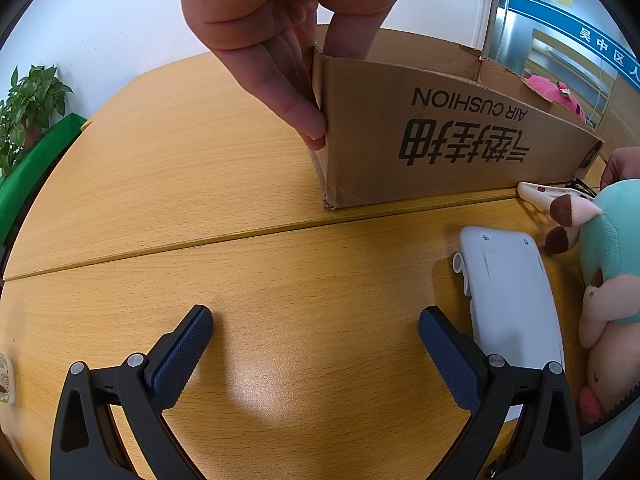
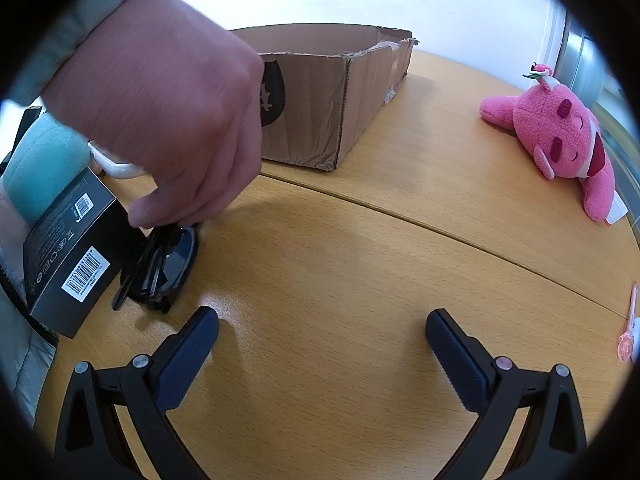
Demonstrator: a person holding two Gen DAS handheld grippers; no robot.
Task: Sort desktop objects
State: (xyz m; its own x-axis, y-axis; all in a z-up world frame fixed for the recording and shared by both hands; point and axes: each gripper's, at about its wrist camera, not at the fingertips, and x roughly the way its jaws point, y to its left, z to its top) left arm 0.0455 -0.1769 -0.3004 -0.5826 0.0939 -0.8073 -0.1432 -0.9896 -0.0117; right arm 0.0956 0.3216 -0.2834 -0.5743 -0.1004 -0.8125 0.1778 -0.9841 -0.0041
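Note:
A brown cardboard box stands on the wooden table; a bare hand grips its near corner. It also shows in the right wrist view. My left gripper is open and empty over the table, with a white flat device beside its right finger. My right gripper is open and empty. A second hand touches black sunglasses next to a black box with barcodes. A pink plush toy lies at the far right.
A teal and pink plush lies at the right edge of the left wrist view. A white clip-like item lies by the box. A pink pen lies at the table's right edge. A green plant stands far left.

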